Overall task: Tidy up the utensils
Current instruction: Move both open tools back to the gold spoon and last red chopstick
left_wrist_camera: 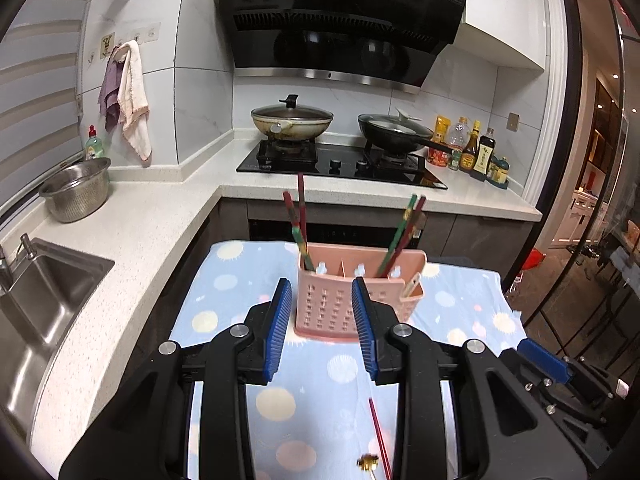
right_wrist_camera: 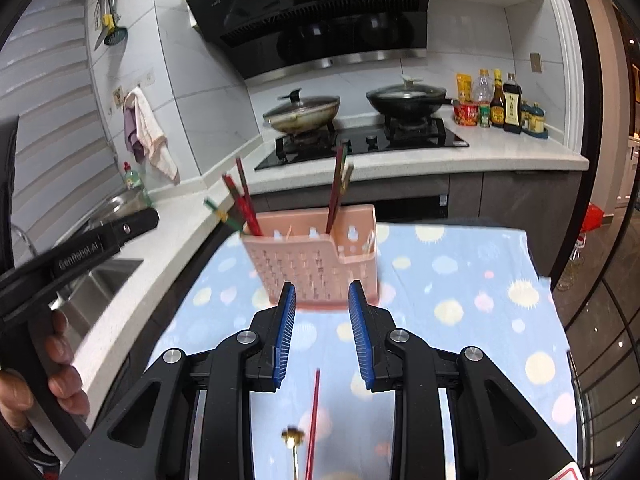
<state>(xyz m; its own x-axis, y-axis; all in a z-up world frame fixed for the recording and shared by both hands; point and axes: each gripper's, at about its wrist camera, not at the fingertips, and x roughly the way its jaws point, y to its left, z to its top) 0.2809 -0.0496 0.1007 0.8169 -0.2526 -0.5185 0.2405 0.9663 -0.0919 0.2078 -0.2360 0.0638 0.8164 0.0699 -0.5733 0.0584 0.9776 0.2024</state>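
Both tongs — left tongs (left_wrist_camera: 322,300) and right tongs (right_wrist_camera: 322,304) — stand narrowly parted, holding nothing. 1 red chopstick (right_wrist_camera: 314,420) lies on the cloth-covered bench (right_wrist_camera: 460,280), near the pink holder (right_wrist_camera: 316,264). Approach low, straddle the stick mid-length, then close squarely.

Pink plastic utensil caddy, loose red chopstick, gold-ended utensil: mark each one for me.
Pink plastic utensil caddy (left_wrist_camera: 326,304), left wrist view, perforated front wall.
Loose red chopstick (right_wrist_camera: 313,420), right wrist view, mid-shaft.
Gold-ended utensil (right_wrist_camera: 293,437), right wrist view, flower-shaped gold end.
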